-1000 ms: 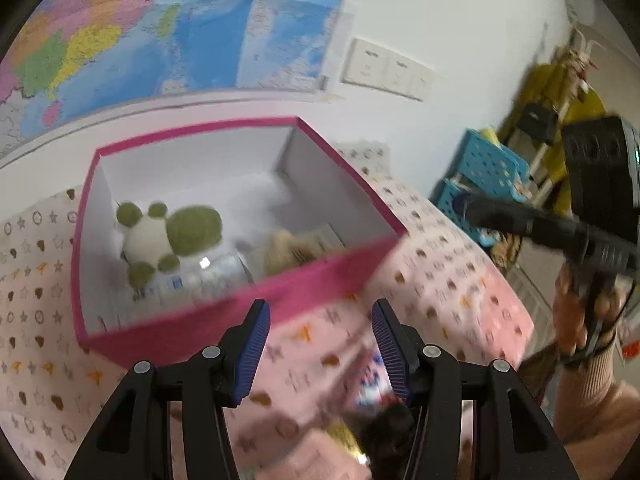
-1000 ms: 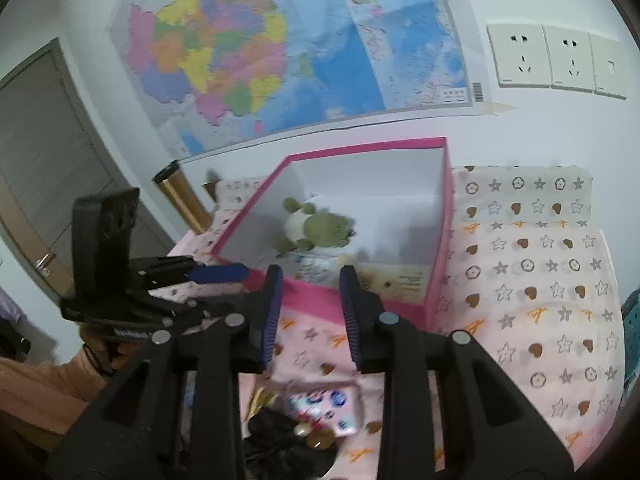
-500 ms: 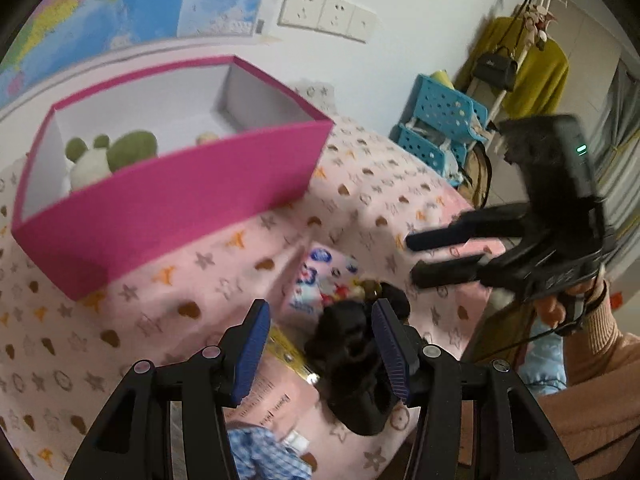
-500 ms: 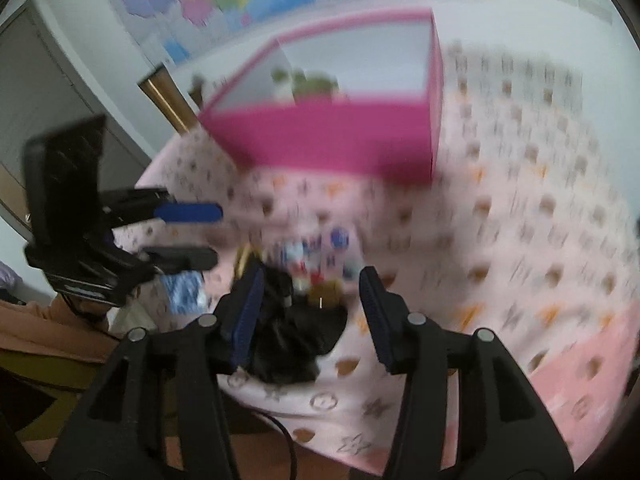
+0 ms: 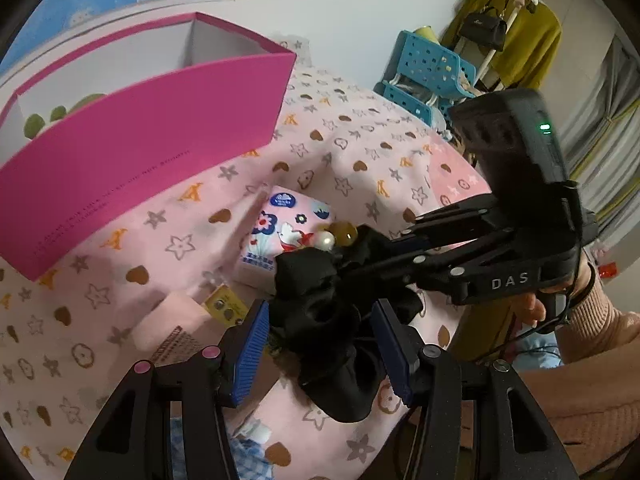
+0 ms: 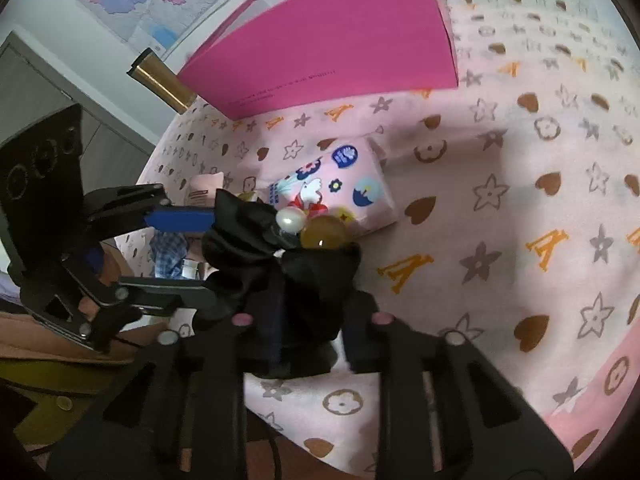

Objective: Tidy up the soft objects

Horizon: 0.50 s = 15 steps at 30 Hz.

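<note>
Closing on one black hair tie [image 6: 304, 280] with two beads near the pink cloth's [image 6: 500, 280] front edge, the right gripper [image 6: 308, 332] pinches it while the left gripper [image 5: 320, 344] straddles it open-jawed, beside one tissue pack [image 5: 280, 232] and one magenta box [image 5: 140, 152].

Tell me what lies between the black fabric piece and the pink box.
In both wrist views, the printed tissue pack lies just beyond the black fabric piece, its beads resting at the pack's near edge. Past it, only patterned blanket up to the pink box.
</note>
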### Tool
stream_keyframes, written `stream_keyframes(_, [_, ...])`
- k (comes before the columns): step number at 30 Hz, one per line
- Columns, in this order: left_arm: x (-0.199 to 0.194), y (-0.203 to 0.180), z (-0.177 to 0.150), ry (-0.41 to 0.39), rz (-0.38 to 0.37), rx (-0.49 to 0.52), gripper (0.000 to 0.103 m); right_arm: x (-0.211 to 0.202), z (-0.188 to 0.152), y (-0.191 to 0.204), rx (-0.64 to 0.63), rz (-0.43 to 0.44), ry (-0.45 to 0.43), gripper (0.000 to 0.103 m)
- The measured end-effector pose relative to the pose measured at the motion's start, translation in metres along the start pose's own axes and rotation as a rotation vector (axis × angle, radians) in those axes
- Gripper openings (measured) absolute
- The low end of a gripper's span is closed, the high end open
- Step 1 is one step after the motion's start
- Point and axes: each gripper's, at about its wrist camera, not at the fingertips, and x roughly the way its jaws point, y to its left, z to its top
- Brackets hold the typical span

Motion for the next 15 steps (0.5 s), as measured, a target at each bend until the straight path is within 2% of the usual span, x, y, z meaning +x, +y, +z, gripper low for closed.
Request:
stream_keyframes(3, [0.006,0.001,0.001,0.016,-0.021,-0.010,0.054,-0.008,-0.002,0.009,-0.026,0.003,-0.025,0.013])
stream_keyframes(7, [0.007,0.004,0.002,0.006,-0.061,-0.044,0.051,-0.026,0.003,0.030,-0.086,0.016,-0.074,0.012])
stream_keyframes(9, [0.000,0.007,0.005,-0.026,-0.094,-0.059,0.042,-0.035,0.010,0.041,-0.125,0.011,-0.100,0.012])
stream_keyframes(15, [-0.034,0.010,0.024,-0.149,-0.097,-0.068,0.040,-0.061,0.039,0.066,-0.235,-0.019,-0.181,0.012])
